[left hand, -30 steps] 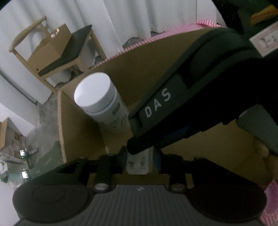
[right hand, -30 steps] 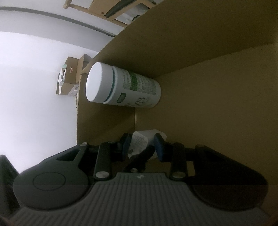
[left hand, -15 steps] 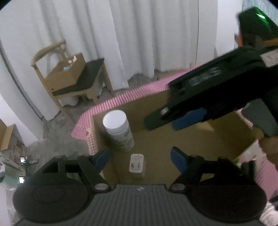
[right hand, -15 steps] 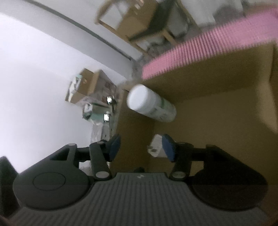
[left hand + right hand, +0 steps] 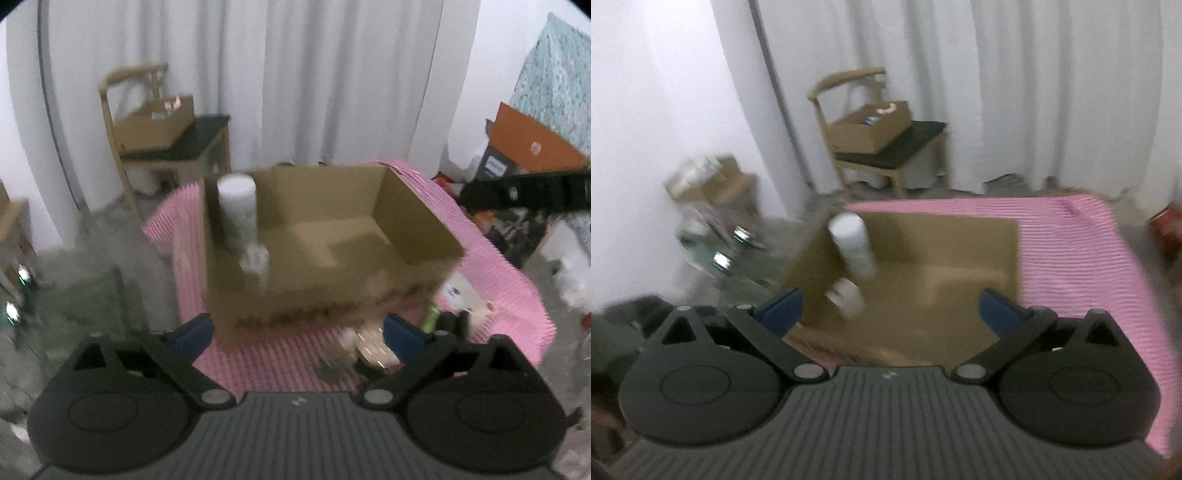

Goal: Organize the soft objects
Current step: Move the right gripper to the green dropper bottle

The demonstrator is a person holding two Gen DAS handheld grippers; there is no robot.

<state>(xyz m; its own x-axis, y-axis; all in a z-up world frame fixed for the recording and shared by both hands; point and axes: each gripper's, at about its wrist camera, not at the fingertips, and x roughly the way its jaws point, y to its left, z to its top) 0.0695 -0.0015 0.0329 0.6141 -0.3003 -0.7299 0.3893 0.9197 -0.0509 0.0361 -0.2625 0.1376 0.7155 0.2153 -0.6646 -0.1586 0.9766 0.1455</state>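
Observation:
An open cardboard box [image 5: 413, 221] stands on a pink striped cloth [image 5: 495, 258]. In it a white canister [image 5: 237, 206] stands upright at the back left, with a small white packet [image 5: 255, 258] in front of it. Both also show in the right wrist view: canister [image 5: 851, 240], packet [image 5: 846, 293], box [image 5: 942, 236]. My left gripper [image 5: 297, 334] is open and empty, in front of the box. My right gripper [image 5: 890, 308] is open and empty above the box's near edge. Several small items [image 5: 448, 314] lie on the cloth by the box's near right corner, blurred.
A wooden chair [image 5: 886, 147] with a cardboard box on its seat stands by white curtains behind the table. More boxes and clutter [image 5: 709, 206] sit on the floor at left. The right gripper's arm [image 5: 524, 192] crosses the left wrist view at right. An orange box [image 5: 532, 140] is behind it.
Both grippers let go of the white packet, opened wide and pulled up and back out of the box. The packet now lies in the box beside the canister.

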